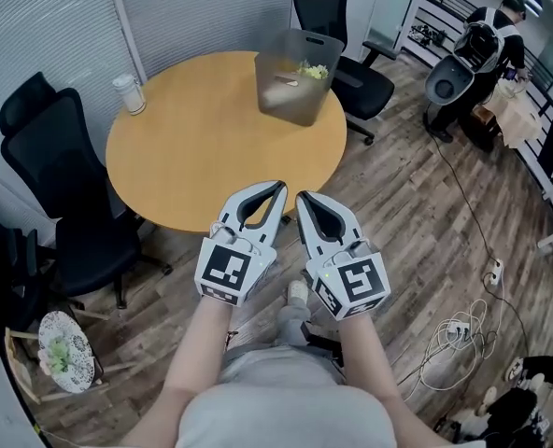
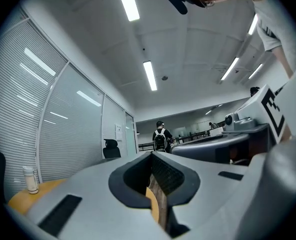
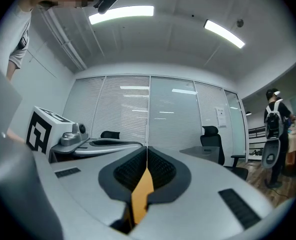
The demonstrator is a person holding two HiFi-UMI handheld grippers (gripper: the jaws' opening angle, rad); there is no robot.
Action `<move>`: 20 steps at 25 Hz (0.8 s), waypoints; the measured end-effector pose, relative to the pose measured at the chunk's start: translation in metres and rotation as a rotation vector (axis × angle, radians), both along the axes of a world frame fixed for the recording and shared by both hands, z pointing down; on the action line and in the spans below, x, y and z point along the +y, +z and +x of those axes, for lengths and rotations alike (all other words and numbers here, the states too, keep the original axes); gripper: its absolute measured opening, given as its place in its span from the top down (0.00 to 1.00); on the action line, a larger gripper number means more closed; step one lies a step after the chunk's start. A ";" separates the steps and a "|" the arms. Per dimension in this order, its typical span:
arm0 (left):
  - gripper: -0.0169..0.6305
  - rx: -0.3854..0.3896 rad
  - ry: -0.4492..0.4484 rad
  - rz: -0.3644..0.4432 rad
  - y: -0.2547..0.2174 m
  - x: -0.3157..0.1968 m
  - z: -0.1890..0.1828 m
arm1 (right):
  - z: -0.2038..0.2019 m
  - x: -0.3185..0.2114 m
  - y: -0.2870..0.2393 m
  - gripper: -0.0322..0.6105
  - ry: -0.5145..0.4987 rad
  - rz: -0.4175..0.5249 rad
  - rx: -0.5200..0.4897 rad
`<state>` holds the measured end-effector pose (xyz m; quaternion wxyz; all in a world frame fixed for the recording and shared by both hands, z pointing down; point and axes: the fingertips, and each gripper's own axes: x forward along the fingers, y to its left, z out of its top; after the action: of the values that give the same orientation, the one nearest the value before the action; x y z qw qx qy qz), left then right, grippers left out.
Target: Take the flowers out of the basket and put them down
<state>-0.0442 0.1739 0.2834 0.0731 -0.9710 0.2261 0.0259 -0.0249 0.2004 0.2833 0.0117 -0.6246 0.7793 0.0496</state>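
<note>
A grey translucent basket (image 1: pixel 298 75) stands on the far right part of the round wooden table (image 1: pixel 202 147), with pale green flowers (image 1: pixel 314 69) showing inside it. My left gripper (image 1: pixel 280 187) and right gripper (image 1: pixel 300 196) are side by side at the table's near edge, both shut with nothing between their jaws, well short of the basket. In the left gripper view the left gripper (image 2: pixel 152 154) points level across the table. Part of the basket (image 3: pixel 202 152) shows to the right of the right gripper (image 3: pixel 147 148) in the right gripper view.
A small white jar (image 1: pixel 128 93) stands on the table's far left. Black office chairs (image 1: pixel 66 171) ring the table, one (image 1: pixel 342 40) just behind the basket. A person (image 1: pixel 487 40) stands at the far right. Cables and a power strip (image 1: pixel 459 329) lie on the wood floor.
</note>
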 end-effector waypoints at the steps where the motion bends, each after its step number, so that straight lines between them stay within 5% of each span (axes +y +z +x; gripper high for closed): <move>1: 0.97 -0.007 0.005 0.001 0.000 -0.006 0.006 | 0.005 -0.008 0.000 0.91 -0.005 -0.001 -0.003; 20: 0.97 0.013 -0.059 -0.040 -0.003 -0.133 0.120 | 0.125 -0.134 -0.001 0.91 -0.101 -0.009 -0.007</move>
<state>0.0757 0.0410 0.2802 0.0530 -0.9650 0.2555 0.0255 0.0998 0.0660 0.2820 0.0143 -0.5845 0.8101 0.0434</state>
